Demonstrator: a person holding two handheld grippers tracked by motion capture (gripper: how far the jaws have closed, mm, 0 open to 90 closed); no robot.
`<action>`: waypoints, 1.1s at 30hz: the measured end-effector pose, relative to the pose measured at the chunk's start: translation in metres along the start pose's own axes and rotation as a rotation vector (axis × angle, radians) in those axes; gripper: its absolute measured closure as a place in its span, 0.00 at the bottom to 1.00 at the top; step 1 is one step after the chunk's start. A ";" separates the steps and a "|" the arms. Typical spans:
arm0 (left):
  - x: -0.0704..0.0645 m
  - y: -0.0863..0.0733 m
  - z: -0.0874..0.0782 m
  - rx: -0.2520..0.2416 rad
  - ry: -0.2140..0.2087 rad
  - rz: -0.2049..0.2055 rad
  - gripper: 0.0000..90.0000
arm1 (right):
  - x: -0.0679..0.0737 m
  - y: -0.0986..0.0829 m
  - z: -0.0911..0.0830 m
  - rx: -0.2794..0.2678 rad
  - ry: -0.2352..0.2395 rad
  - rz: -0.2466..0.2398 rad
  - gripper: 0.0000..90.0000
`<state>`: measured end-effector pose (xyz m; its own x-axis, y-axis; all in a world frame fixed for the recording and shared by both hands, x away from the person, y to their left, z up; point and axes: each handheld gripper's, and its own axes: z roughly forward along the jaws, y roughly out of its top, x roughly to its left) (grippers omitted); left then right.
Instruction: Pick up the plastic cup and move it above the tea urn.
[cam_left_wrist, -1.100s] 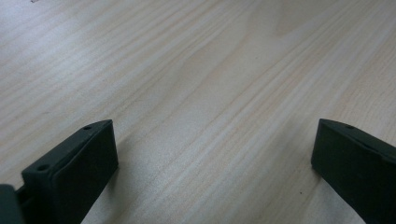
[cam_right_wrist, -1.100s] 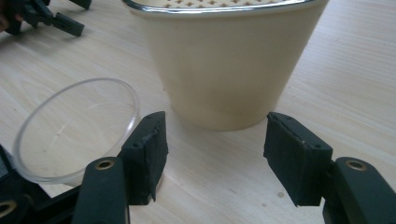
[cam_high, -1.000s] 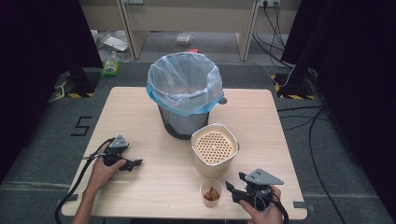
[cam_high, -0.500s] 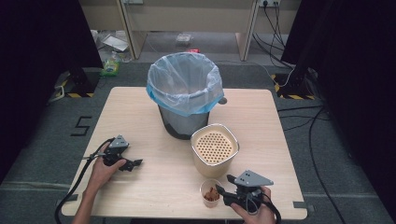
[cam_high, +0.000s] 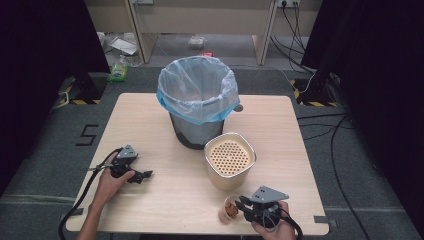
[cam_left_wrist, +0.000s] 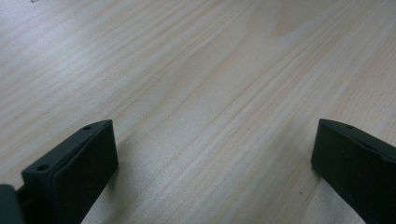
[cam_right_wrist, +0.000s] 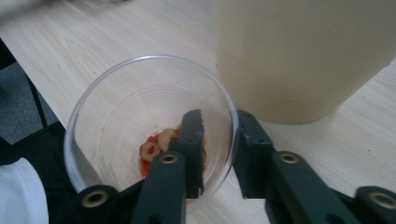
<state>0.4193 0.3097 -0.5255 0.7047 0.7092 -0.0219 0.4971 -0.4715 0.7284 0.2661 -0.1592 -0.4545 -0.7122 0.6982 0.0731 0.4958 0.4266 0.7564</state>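
A clear plastic cup (cam_high: 228, 210) (cam_right_wrist: 116, 107) with a few red and brown fruit slices (cam_right_wrist: 152, 150) in its bottom stands near the table's front edge. My right gripper (cam_high: 242, 203) (cam_right_wrist: 219, 122) straddles the cup's near wall, one jaw inside and one outside. The jaws are partly closed, with a gap left between the inner jaw and the wall. My left gripper (cam_high: 144, 175) (cam_left_wrist: 215, 135) rests low over bare wood at the front left, open wide and holding nothing.
A beige container (cam_high: 230, 159) (cam_right_wrist: 299, 56) with a perforated top stands just behind the cup. A grey bin lined with a blue-rimmed clear bag (cam_high: 197, 95) sits at the table's (cam_high: 150, 120) middle back. The table's front edge is close to the cup.
My right gripper has moved left to the cup and now has one jaw inside it. The left gripper has stayed in place.
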 end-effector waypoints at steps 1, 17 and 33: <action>0.000 0.000 0.000 0.000 0.000 0.000 0.00 | 0.000 0.000 0.000 0.000 0.000 0.000 0.88; 0.000 0.000 0.000 0.000 0.000 0.000 0.00 | -0.020 -0.003 -0.025 -0.036 -0.023 -0.048 0.96; 0.000 0.000 0.000 0.000 0.000 0.000 0.00 | -0.050 0.001 -0.051 -0.078 -0.172 -0.060 0.96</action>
<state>0.4193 0.3097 -0.5256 0.7047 0.7091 -0.0222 0.4972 -0.4712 0.7285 0.2767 -0.2231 -0.4246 -0.6401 0.7640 -0.0808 0.4107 0.4292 0.8044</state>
